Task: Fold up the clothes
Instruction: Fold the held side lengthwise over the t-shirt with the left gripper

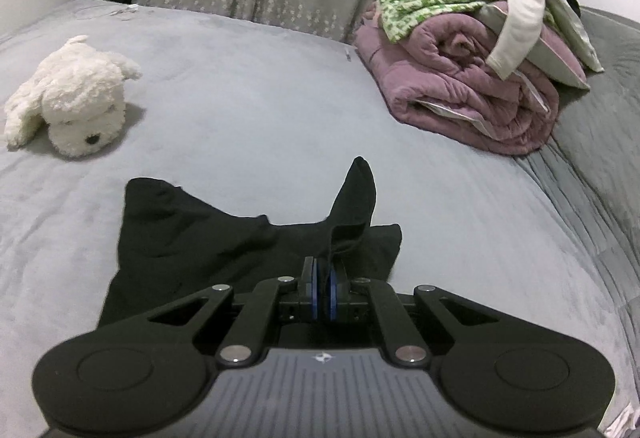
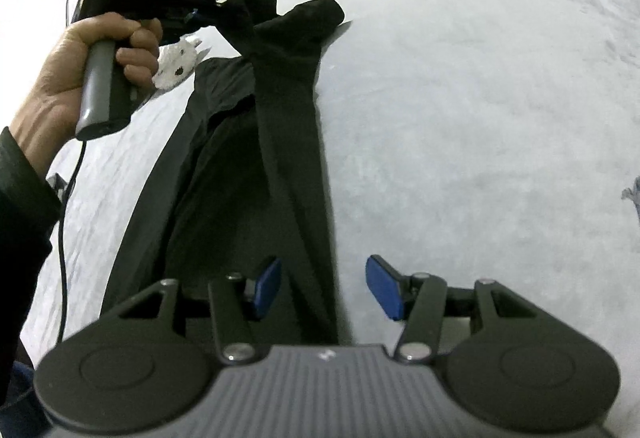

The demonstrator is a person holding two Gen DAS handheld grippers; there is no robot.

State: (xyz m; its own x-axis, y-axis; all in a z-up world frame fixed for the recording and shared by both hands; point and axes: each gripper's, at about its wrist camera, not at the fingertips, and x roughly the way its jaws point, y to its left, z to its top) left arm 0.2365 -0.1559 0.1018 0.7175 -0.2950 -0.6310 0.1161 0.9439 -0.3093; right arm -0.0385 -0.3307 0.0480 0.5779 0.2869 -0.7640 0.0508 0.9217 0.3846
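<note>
Black garment (image 1: 192, 234) is spread on the grey bed (image 1: 248, 109), crumpled, one long narrow section stretched out. Left claw (image 1: 323, 278) is clamped on a bunched fold of it, a peak of fabric lifted above the jaws. Right claw (image 2: 326, 288) is spread wide over the long section, nothing gripped. White plush dog (image 1: 72, 97) and purple quilt pile (image 1: 472, 85) are seen further back.

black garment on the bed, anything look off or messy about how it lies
Yes. The black garment is bunched, one end lifted off the grey bed by the shut left gripper. The right gripper is open.
</note>
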